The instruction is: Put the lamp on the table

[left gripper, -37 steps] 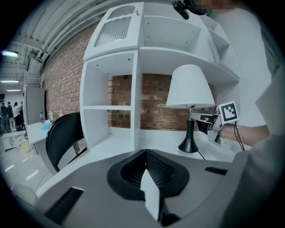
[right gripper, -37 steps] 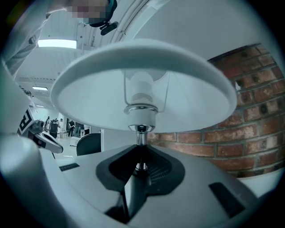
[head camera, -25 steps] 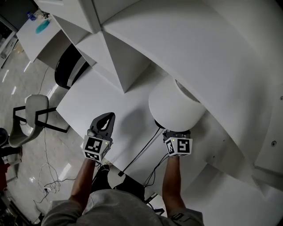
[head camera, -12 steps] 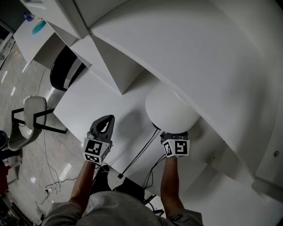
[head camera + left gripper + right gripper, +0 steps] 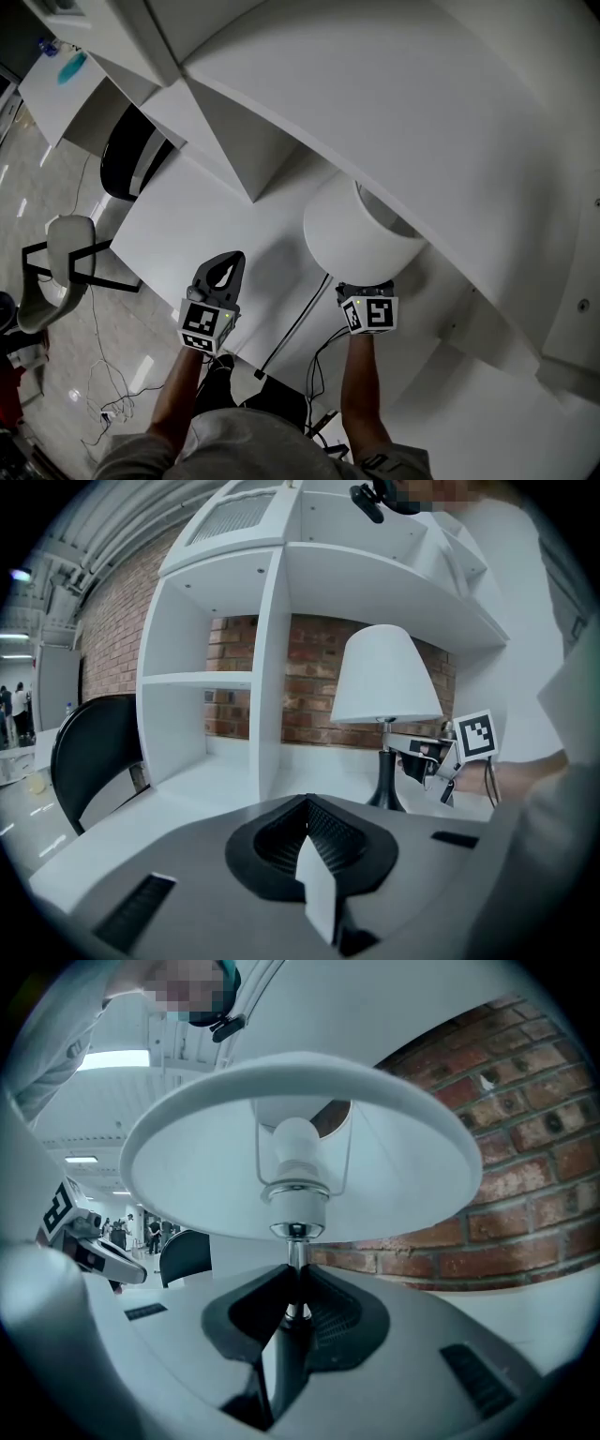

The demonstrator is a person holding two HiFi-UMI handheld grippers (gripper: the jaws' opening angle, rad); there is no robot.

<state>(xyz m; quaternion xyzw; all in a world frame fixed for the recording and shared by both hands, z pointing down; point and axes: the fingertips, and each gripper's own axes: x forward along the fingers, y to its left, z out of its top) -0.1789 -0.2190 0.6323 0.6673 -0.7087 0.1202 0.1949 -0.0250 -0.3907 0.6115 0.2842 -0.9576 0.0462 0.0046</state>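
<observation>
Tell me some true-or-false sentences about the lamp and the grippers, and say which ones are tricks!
1. The right gripper is shut on the thin metal stem of the lamp. True.
2. The left gripper holds the lamp shade. False: its jaws are together with nothing between them, and it is apart from the lamp.
3. The lamp shade is white. True.
4. The wall behind the shelves is painted blue. False: it is red brick.
5. A black chair stands near the white shelves. True.
</observation>
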